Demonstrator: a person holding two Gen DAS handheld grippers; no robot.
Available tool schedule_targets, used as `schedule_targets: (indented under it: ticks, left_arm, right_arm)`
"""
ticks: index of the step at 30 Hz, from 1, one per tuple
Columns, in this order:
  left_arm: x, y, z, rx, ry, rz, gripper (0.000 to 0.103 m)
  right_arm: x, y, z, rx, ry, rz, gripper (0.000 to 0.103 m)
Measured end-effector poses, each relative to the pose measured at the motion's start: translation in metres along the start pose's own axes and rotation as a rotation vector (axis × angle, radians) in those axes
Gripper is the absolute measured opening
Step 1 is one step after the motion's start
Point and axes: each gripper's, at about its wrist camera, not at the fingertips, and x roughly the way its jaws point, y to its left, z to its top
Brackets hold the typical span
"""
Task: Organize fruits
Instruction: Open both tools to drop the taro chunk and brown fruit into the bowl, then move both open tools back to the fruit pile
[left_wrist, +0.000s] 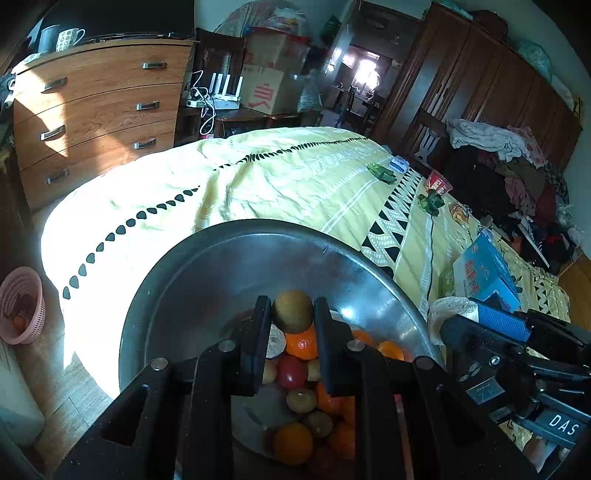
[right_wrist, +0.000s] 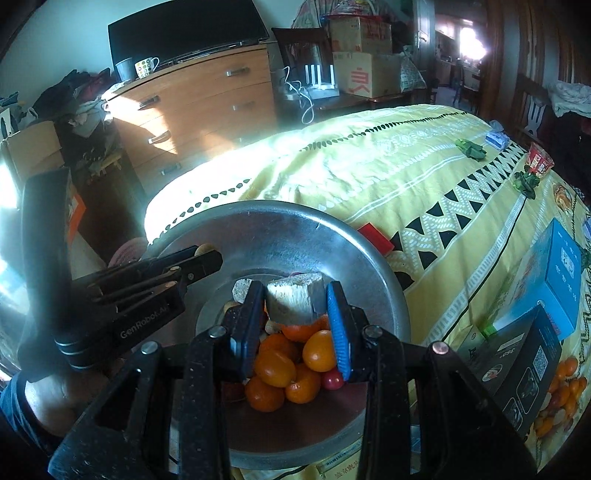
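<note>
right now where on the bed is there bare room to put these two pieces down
Bare: the yellow bedspread beyond the metal bowl, toward the dresser. Crowded: the right edge, with the blue box, and the bowl's centre, piled with oranges.

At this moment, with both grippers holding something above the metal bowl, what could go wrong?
1. The left gripper pinches a round brown fruit only at its fingertips; it could slip out and drop onto the fruit pile.
2. The right gripper holds a pale, rough chunk that may crumble if squeezed.
3. Both tools crowd over the metal bowl; they could collide.
</note>
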Motion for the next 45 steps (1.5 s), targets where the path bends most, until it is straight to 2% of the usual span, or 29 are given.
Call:
schedule_targets:
  ticks: [3, 5, 13, 14, 16, 17, 18, 22, 26, 31, 37, 39, 41, 45]
  left_arm:
    - [0.001, 0.003, 0.002, -0.012, 0.005, 0.007, 0.030]
    - [0.000, 0.004, 0.002, -0.018, 0.002, 0.010, 0.042]
    - [-0.003, 0.004, 0.002, -0.020, -0.011, 0.041, 0.066]
    - [-0.004, 0.003, 0.002, -0.020, -0.014, 0.044, 0.068]
    - [-0.004, 0.003, 0.002, -0.019, -0.014, 0.055, 0.068]
    - [-0.004, 0.003, 0.002, -0.019, -0.012, 0.059, 0.068]
    - [-0.004, 0.003, 0.002, -0.018, -0.011, 0.064, 0.068]
    - [-0.009, -0.002, 0.003, -0.010, -0.020, 0.073, 0.068]
    - [-0.022, -0.025, 0.008, 0.028, -0.049, 0.062, 0.068]
    - [-0.041, -0.086, 0.011, 0.111, -0.093, 0.001, 0.068]
    - [-0.050, -0.197, -0.013, 0.253, -0.107, -0.144, 0.068]
    - [-0.049, -0.240, -0.032, 0.315, -0.097, -0.199, 0.068]
    - [-0.043, -0.283, -0.057, 0.380, -0.071, -0.252, 0.077]
    - [-0.018, -0.356, -0.117, 0.500, 0.015, -0.335, 0.077]
  right_arm:
    - [0.003, 0.001, 0.000, 0.002, 0.007, 0.004, 0.035]
    - [0.003, 0.002, 0.000, 0.004, 0.005, 0.002, 0.035]
    - [0.005, -0.002, -0.001, 0.026, 0.005, 0.000, 0.036]
    - [0.005, -0.002, -0.001, 0.025, 0.004, 0.000, 0.039]
    - [0.003, -0.003, -0.001, 0.026, -0.002, -0.001, 0.058]
    - [0.001, -0.004, -0.001, 0.027, -0.012, -0.005, 0.071]
    - [-0.002, -0.005, -0.001, 0.030, -0.022, -0.011, 0.077]
    - [-0.010, -0.010, -0.002, 0.041, -0.037, -0.013, 0.079]
    - [-0.029, -0.020, -0.005, 0.054, -0.072, -0.023, 0.079]
    - [-0.072, -0.048, -0.017, 0.087, -0.141, -0.079, 0.079]
    - [-0.136, -0.116, -0.058, 0.201, -0.225, -0.215, 0.083]
    - [-0.160, -0.150, -0.083, 0.262, -0.242, -0.285, 0.087]
    - [-0.178, -0.187, -0.114, 0.320, -0.230, -0.367, 0.087]
    - [-0.192, -0.265, -0.193, 0.471, -0.136, -0.494, 0.090]
